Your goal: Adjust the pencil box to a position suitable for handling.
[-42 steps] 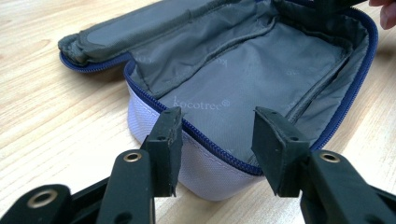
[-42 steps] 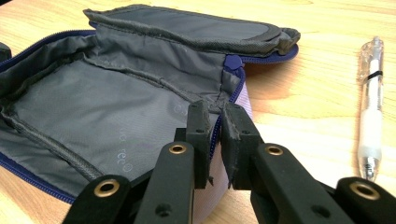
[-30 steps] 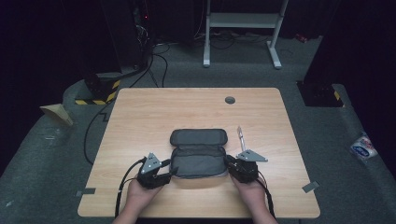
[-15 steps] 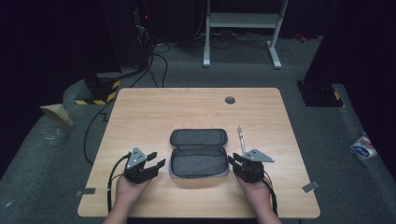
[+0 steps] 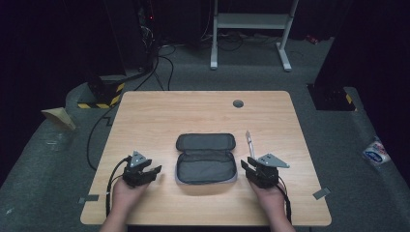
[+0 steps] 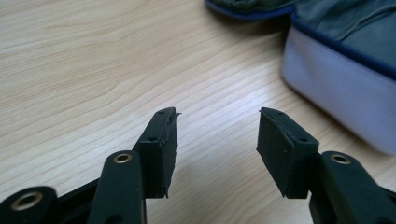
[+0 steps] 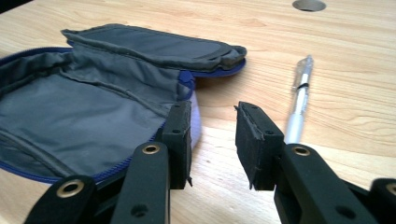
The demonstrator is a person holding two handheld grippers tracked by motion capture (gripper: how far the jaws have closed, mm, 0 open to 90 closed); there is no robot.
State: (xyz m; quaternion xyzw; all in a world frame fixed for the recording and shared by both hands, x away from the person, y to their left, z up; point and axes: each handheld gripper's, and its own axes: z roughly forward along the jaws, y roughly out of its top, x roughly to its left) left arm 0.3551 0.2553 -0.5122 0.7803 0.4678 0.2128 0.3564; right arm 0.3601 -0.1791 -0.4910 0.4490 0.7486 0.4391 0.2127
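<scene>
An open grey pencil case point(image 5: 206, 159) with a blue zip lies at the middle of the wooden table point(image 5: 159, 116), lid flipped back. A clear pen point(image 5: 249, 141) lies just right of it. My left gripper point(image 5: 155, 170) rests on the table a short way left of the case, apart from it. Its jaws have just been opening and stand open over bare wood point(image 6: 218, 116), the case's pale side point(image 6: 336, 107) off to the right. My right gripper point(image 5: 246, 166) sits at the case's right end; its jaws have also been opening, with nothing between them point(image 7: 214, 109), between case point(image 7: 93, 107) and pen point(image 7: 299, 100).
A round cable hole point(image 5: 238, 103) sits in the table's far half. The person's hands come in over the near edge. Beyond the table, cables point(image 5: 159, 63) and a white frame point(image 5: 251, 21) stand on the dark floor.
The left gripper has drawn away leftward from the case's left end and its jaws have spread. The right gripper stays at the case's right end, jaws wider apart.
</scene>
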